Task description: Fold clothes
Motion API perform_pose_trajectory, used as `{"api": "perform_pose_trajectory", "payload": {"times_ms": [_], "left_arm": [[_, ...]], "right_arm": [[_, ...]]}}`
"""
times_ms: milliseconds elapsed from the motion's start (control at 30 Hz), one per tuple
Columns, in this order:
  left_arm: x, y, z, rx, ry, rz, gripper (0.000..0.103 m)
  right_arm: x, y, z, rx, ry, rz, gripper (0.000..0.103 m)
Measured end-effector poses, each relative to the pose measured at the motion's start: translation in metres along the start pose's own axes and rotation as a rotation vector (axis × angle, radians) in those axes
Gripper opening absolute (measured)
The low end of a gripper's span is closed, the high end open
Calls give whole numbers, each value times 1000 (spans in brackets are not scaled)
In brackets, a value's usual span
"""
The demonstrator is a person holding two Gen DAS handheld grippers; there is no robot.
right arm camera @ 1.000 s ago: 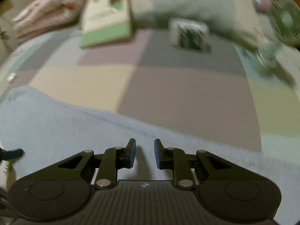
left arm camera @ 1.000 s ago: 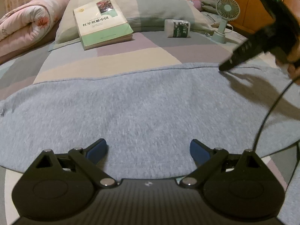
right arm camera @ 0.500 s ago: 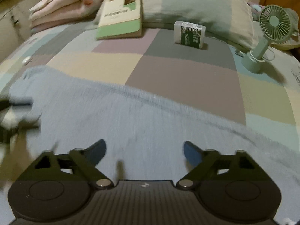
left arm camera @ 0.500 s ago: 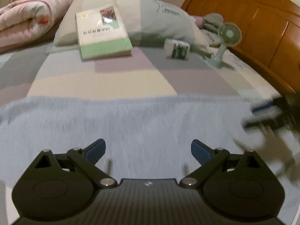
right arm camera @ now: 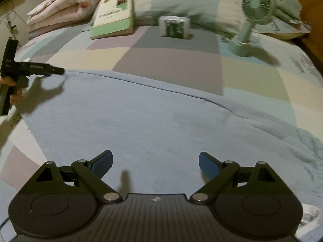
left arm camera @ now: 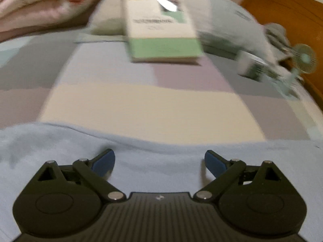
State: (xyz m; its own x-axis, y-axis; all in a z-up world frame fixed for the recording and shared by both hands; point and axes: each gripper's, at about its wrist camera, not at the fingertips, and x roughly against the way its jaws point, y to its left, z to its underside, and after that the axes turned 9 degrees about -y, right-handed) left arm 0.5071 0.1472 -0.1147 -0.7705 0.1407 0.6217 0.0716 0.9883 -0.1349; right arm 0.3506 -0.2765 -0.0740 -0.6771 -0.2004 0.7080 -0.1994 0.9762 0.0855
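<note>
Cloth [right arm camera: 141, 117]: a soft, light blue garment lying flat across the near half of the bed [right arm camera: 167, 64]; expect it to sag and drape once lifted, not hold a shape.
Where to grip: pinch a hemmed edge or a corner; the flat middle gives your fingers nothing to bite.
Left gripper [left arm camera: 159, 159]: fingers spread wide, holding nothing. You are at the far left corner; the cloth's far edge runs just beyond your tips, with cloth under and between them.
Right gripper [right arm camera: 155, 161]: fingers wide apart, empty, over the middle of the cloth; the far hem is well beyond your tips.
Contact: you cannot tell from these views whether either gripper touches the fabric.
Left view: blurred, so trust it less for fine position.
Clutter: book [right arm camera: 113, 18], small box [right arm camera: 174, 27] and fan [right arm camera: 250, 20] sit at the far end, well apart from the cloth.
</note>
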Motion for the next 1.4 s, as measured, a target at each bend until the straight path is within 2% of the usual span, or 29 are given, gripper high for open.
{"api": "perform_pose_trajectory", "payload": {"times_ms": [133, 267, 467, 500, 600, 633, 733, 800, 867, 933, 1067, 1133, 1200, 1333, 1400], "left_arm": [[10, 2, -8, -51, -6, -131, 95], [32, -5, 12, -169, 1, -105, 97], [56, -10, 54, -334, 33, -44, 99], [59, -7, 57, -331, 33, -39, 100], [62, 7, 57, -252, 23, -44, 102], [65, 6, 55, -256, 26, -58, 102], [75, 1, 52, -298, 10, -77, 100], [80, -4, 53, -355, -11, -61, 100], [77, -5, 57, -389, 7, -77, 100], [70, -2, 60, -387, 43, -111, 102], [79, 2, 55, -332, 32, -129, 100], [94, -7, 55, -378, 18, -118, 100], [113, -17, 59, -431, 14, -102, 100], [164, -39, 78, -560, 10, -37, 100], [189, -53, 92, -625, 17, -6, 100]], "right_arm": [[10, -16, 3, -27, 4, 31, 96], [14, -18, 6, -17, 24, 39, 98], [-13, 4, 21, 41, 163, 12, 100], [-21, 10, 27, 59, 189, 11, 102], [-25, 27, 30, 107, 185, 23, 103], [-25, 32, 30, 122, 182, 23, 103], [-5, 34, 17, 83, 151, -54, 103], [11, 37, 11, 86, 115, -42, 103], [24, 39, 9, 89, 100, -23, 103], [36, 43, 12, 87, 114, -48, 103], [54, 64, 33, 117, 121, -105, 103], [58, 81, 49, 133, 149, -119, 103], [56, 96, 64, 167, 158, -83, 103], [46, 123, 93, 236, 161, -42, 103], [39, 121, 95, 210, 131, -33, 103]]}}
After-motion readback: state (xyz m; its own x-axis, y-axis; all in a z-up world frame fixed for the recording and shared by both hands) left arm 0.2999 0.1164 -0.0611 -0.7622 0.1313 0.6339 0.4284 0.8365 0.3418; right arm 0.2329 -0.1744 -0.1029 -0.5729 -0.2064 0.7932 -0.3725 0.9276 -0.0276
